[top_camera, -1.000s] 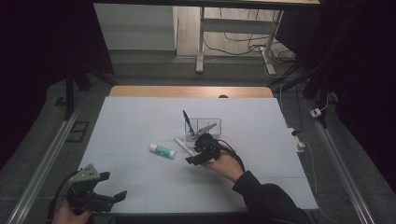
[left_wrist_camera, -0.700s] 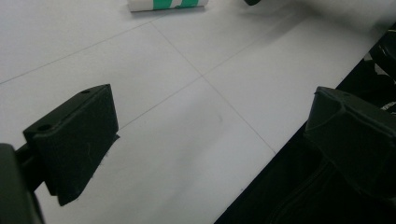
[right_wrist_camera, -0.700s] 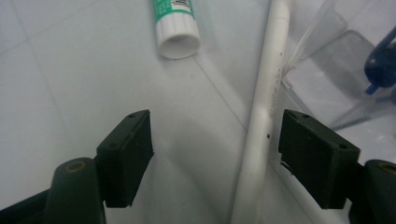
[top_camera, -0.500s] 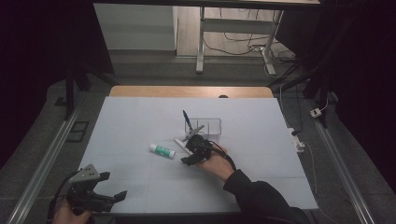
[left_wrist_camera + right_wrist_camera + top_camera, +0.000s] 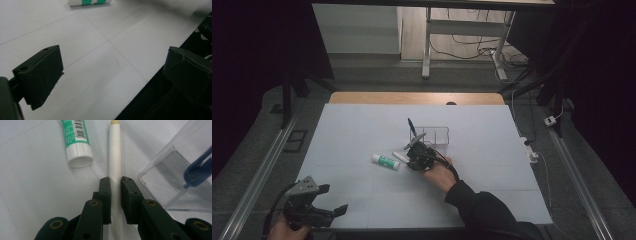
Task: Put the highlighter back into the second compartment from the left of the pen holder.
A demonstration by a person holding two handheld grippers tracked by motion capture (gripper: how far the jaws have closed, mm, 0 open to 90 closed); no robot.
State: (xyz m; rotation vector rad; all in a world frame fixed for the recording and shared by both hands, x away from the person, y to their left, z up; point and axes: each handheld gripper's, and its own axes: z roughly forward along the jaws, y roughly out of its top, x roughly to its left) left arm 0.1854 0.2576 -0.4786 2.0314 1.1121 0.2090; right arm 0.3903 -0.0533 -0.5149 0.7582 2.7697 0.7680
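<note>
A white pen lies flat on the white table, beside a green-and-white glue stick. My right gripper has just been closing its jaws, and both pads now press the white pen's barrel from either side. In the high view the right gripper sits low over the white pen, right of the glue stick. My left gripper stays at the table's near left corner, open with nothing between its fingers. In its own view the left gripper faces bare table, the glue stick far ahead.
A clear plastic box stands just behind the right gripper, with a blue pen and a grey pen leaning in it. The clear box and blue pen lie close on the right in the right gripper view.
The right gripper slid left and slightly down from the box toward the white pen, and its jaws narrowed onto it. The left gripper stayed where it was.
</note>
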